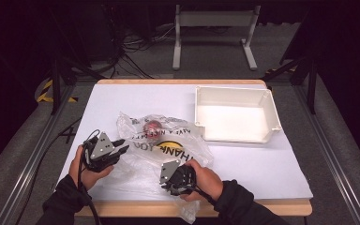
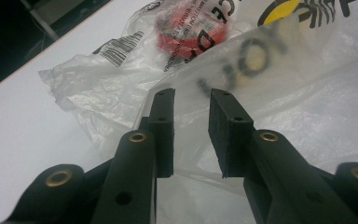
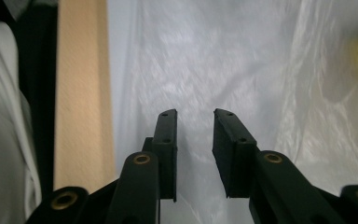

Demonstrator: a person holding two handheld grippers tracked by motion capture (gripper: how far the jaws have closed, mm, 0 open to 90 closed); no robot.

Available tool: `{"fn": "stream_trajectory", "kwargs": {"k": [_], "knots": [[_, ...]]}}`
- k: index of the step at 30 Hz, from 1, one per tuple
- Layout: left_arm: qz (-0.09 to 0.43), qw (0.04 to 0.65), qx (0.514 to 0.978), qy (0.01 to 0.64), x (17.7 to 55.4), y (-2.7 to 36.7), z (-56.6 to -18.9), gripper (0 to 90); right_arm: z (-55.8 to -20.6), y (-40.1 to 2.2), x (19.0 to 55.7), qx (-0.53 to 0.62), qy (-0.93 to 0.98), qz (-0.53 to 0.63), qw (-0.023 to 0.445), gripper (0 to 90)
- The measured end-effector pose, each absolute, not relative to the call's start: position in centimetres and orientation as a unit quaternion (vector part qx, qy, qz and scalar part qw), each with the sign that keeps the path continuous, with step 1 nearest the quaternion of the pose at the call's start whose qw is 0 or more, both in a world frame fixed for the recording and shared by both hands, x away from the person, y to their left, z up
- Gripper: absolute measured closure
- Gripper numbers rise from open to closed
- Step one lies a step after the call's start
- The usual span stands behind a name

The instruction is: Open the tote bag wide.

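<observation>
A white worktop (image 1: 122,96) with a wooden rim stands in a dark room, an empty white tray (image 1: 236,114) at its far right corner. In the high view, a clear plastic bag (image 1: 168,147) lies at the near middle, a red object (image 1: 153,126) inside it. The left gripper (image 1: 122,146) and right gripper (image 1: 165,179) flank it.

In the left gripper view, the jaws stand narrowly apart over the film, pinching nothing.

In the right gripper view, likewise, near the wooden edge (image 3: 81,93). I'd catch a single layer of film at each side before lifting.
</observation>
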State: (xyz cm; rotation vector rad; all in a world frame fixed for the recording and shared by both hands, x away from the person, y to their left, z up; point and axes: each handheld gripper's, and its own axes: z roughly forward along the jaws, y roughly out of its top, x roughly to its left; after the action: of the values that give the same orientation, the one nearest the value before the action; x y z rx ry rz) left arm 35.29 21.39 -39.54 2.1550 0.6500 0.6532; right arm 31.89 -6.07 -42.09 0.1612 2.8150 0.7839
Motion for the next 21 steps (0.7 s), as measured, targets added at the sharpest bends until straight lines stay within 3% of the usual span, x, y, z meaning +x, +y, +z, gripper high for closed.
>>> {"fn": "stream_trajectory", "kwargs": {"k": [4, 6, 13, 16, 18, 21], "knots": [[0.245, 0.41, 0.843, 0.249, 34.6, 21.6, -38.9, 65.3, -42.3, -6.9, 32.8, 0.079, 0.955, 0.26, 0.117, 68.9], [0.241, 0.424, 0.838, 0.243, 34.1, 21.6, -38.4, 58.4, -42.2, -7.1, 33.1, 0.086, 0.954, 0.259, 0.124, 69.0], [0.21, 0.456, 0.848, 0.169, 30.8, 19.6, -36.5, 55.8, -41.9, -8.5, 34.9, 0.127, 0.943, 0.256, 0.171, 70.3], [0.177, 0.424, 0.877, 0.139, 30.3, 18.1, -37.6, 62.8, -42.1, -8.5, 35.1, 0.145, 0.937, 0.257, 0.189, 71.2], [0.136, 0.372, 0.911, 0.119, 30.5, 16.7, -39.7, 66.7, -42.2, -8.7, 35.4, 0.151, 0.933, 0.26, 0.195, 71.3], [0.163, 0.323, 0.92, 0.148, 31.5, 16.1, -41.3, 63.7, -42.0, -8.8, 35.5, 0.155, 0.931, 0.263, 0.201, 70.3]]}}
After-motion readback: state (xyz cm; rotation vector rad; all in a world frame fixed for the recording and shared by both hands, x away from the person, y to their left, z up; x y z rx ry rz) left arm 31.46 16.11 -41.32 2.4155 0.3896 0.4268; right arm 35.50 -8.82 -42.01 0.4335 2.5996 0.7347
